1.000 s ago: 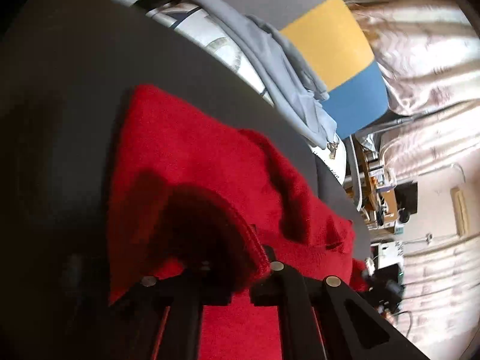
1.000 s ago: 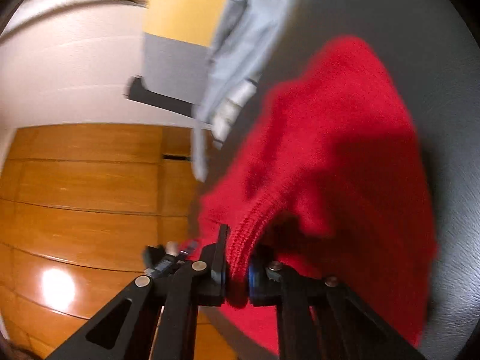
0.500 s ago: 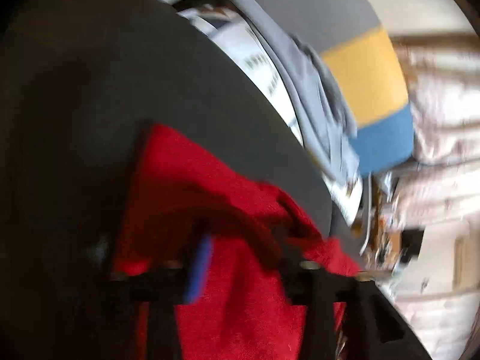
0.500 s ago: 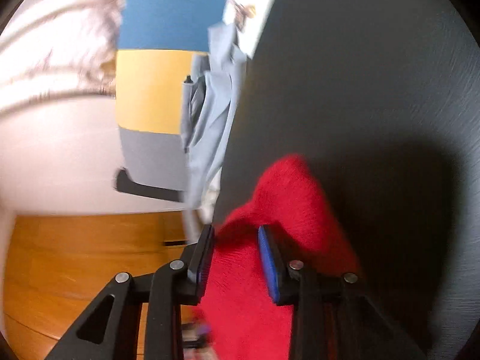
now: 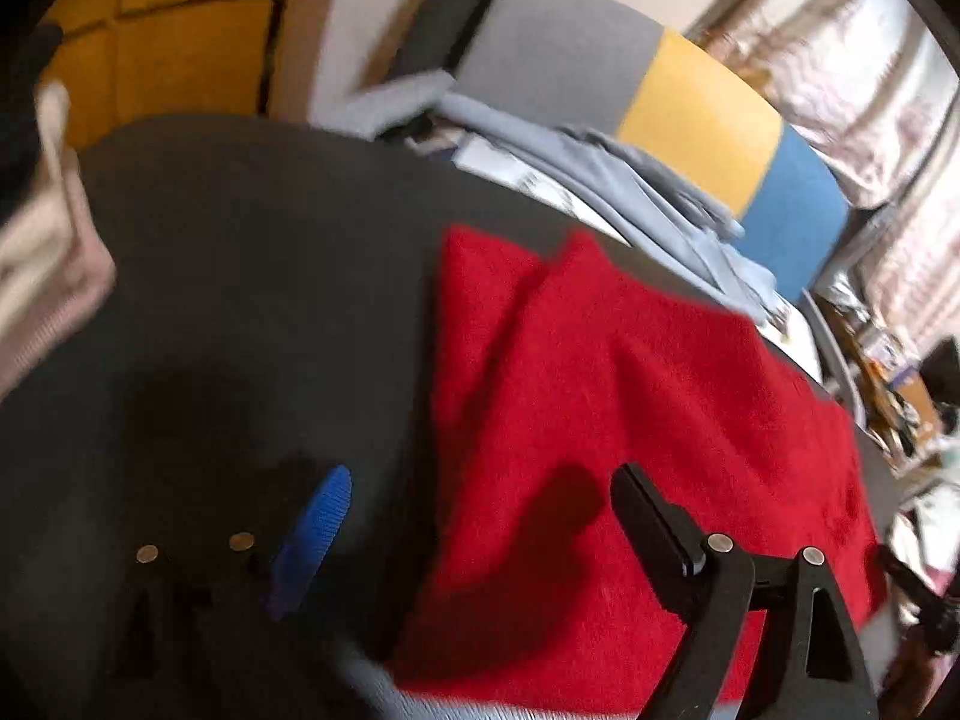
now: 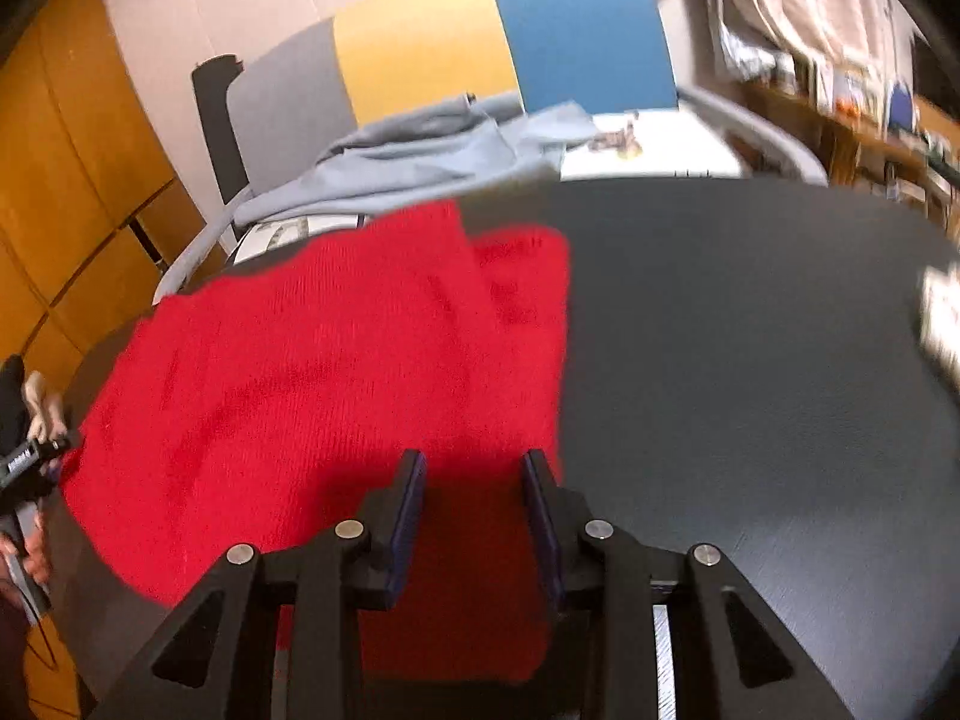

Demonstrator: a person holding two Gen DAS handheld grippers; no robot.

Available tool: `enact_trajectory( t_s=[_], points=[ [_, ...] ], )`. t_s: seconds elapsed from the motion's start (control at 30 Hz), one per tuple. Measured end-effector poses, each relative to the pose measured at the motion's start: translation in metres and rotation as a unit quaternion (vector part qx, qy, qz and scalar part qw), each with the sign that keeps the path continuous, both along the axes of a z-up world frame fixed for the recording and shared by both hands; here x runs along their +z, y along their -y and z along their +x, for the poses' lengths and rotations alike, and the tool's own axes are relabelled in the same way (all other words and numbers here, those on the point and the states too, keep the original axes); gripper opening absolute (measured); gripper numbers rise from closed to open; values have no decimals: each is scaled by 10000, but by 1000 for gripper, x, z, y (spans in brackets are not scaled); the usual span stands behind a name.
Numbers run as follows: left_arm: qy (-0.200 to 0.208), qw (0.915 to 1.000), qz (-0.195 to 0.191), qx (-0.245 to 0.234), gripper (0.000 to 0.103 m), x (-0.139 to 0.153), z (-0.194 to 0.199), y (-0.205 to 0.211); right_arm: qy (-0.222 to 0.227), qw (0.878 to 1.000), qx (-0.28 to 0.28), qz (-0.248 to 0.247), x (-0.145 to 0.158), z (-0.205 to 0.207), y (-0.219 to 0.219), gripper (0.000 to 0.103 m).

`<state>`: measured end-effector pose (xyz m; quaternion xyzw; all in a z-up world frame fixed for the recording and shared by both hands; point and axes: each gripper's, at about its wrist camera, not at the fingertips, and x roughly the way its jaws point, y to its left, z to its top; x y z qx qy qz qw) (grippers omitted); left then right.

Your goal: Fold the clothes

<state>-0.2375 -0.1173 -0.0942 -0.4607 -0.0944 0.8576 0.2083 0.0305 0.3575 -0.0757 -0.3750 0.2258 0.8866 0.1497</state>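
Note:
A red knit garment [image 5: 630, 420] lies spread flat on the dark grey round table [image 5: 240, 300], with a fold along its far side. My left gripper [image 5: 480, 510] hovers over the garment's left edge. Its jaws are opening wide and the blue pad [image 5: 318, 534] touches no cloth. In the right wrist view the same red garment [image 6: 336, 372] covers the left half of the table [image 6: 750, 360]. My right gripper [image 6: 474, 492] stands open just above the garment's near right corner, pads apart and gripping nothing.
Behind the table stands a chair [image 6: 456, 42] with a grey, yellow and blue back, a light blue garment [image 6: 420, 162] draped over its seat. Beige ribbed cloth [image 5: 42, 276] shows at the left edge. A hand [image 6: 24, 462] holds the other gripper. Cluttered shelves [image 6: 870, 120] stand far right.
Both grippers were shut on the red garment's knit edge, then let go and opened. The garment dropped flat onto the table, and both grippers drew back from it.

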Motion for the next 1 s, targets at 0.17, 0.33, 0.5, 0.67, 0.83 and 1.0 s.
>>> enact_trajectory(
  t_s=[0.17, 0.33, 0.5, 0.67, 0.83, 1.0],
  points=[
    [-233, 9993, -106, -270, 42, -2, 24, -5, -235, 9969, 4, -757, -11, 20, -1, 10],
    [-481, 9963, -104, -699, 8, 11, 49, -5, -635, 9935, -3, -943, 13, 44, -6, 8],
    [-531, 9959, -141, -717, 7, 11, 64, 22, -374, 9959, 122, -817, 3, 47, -1, 9],
    [-288, 9946, -641, -765, 13, -9, 73, 30, -399, 9935, -171, -1057, -10, 46, -6, 22],
    [-925, 9894, -1102, 195, 36, 20, 85, 37, -545, 9945, -890, -100, 30, 57, 10, 29],
    [-1682, 9806, -1001, 109, 61, 51, 87, -13, -436, 9921, 650, 977, 55, -16, 74, 29]
  ],
)
